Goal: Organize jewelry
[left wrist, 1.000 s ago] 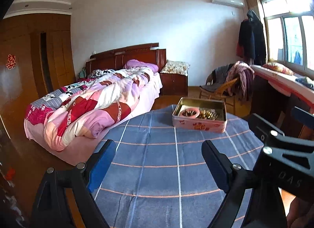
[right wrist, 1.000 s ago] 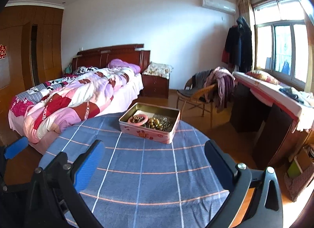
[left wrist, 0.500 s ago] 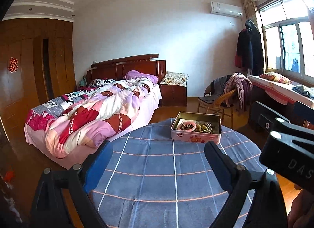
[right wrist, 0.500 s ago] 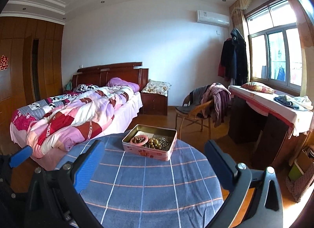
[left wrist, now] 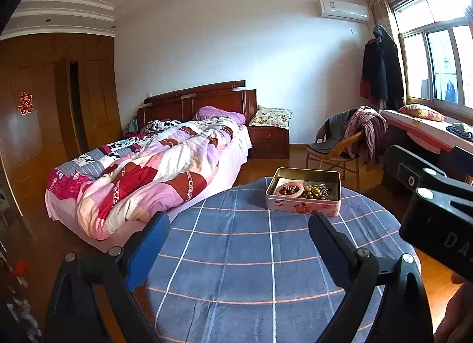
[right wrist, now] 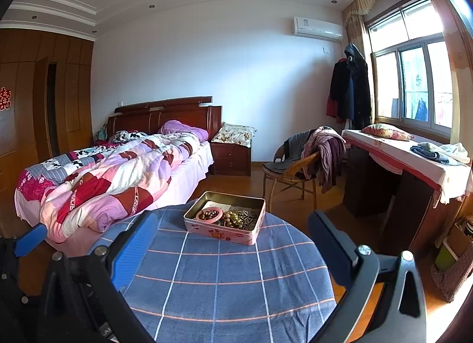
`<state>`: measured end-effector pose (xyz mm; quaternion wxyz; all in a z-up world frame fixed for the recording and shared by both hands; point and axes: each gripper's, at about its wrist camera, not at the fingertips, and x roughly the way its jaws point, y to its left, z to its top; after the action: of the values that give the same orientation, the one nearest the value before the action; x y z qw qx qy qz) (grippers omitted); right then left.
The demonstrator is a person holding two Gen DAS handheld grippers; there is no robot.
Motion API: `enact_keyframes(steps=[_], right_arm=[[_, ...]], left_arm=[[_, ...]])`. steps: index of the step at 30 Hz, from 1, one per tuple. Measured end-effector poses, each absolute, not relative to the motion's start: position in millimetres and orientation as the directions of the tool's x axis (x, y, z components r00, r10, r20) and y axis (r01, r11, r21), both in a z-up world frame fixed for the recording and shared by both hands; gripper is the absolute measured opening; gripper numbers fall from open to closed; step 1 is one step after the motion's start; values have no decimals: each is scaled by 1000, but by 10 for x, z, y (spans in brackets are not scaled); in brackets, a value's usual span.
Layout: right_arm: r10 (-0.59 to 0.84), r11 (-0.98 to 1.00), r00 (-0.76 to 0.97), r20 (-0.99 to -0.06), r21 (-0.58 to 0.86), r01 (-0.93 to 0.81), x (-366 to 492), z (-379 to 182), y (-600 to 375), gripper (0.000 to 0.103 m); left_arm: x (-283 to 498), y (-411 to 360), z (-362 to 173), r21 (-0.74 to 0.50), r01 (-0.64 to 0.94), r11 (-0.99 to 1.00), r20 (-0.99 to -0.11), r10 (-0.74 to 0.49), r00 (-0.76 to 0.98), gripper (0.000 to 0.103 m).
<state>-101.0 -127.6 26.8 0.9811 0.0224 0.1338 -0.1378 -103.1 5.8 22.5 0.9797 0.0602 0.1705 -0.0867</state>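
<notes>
An open pink tin [left wrist: 303, 208] stands at the far edge of a round table under a blue checked cloth [left wrist: 236, 257]. Inside lie a pink bangle with brown beads [left wrist: 289, 189] and a heap of bead strings [left wrist: 316, 190]. My left gripper [left wrist: 239, 221] hangs over the near half of the table, open and empty, well short of the tin. In the right wrist view the tin [right wrist: 221, 233], bangle [right wrist: 209, 214] and beads [right wrist: 239, 218] sit just beyond my right gripper [right wrist: 231, 218], which is also open with nothing between its fingers.
A bed with a patchwork quilt [left wrist: 147, 171] stands left of the table. A wicker chair draped with clothes [right wrist: 295, 165] and a cloth-covered desk under the window [right wrist: 414, 162] are to the right. Wooden floor surrounds the table [right wrist: 221, 278].
Both grippers have drawn back and risen, so the tin looks smaller and farther off and more ceiling shows. Both stay open.
</notes>
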Motion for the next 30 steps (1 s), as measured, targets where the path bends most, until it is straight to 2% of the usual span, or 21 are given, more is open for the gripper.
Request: enact_keyframes(steps=[12,30], right_arm=[[-272,958,924,-268,11,286,-1025,289,-1273,103],[-272,958,920,-282,11,287,-1020,323,-1299,103]], left_arm=[[-1057,10,248,115,193,974,-338,-144,930,96],[-1035,61,308,88,188,978,-332,-149,932,96]])
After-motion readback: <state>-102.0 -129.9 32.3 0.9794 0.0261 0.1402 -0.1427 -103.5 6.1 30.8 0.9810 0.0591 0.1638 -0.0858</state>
